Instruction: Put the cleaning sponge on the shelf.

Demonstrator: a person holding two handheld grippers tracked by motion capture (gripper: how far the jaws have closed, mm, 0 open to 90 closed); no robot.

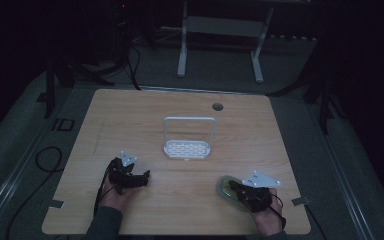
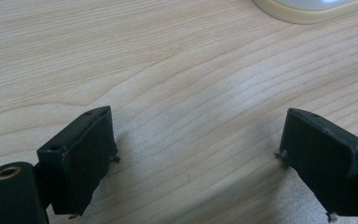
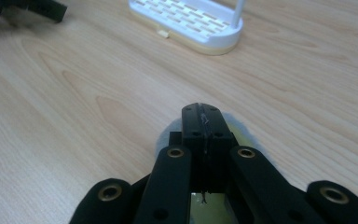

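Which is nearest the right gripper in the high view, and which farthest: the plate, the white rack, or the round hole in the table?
From the right gripper, at the table's near right:
1. Plate: right under its shut tips.
2. White rack: mid-table, up and to the left.
3. Round hole: near the far edge, beyond the rack.

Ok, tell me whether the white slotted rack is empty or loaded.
Empty: the white slotted rack on the wooden table holds nothing; its slots lie bare.
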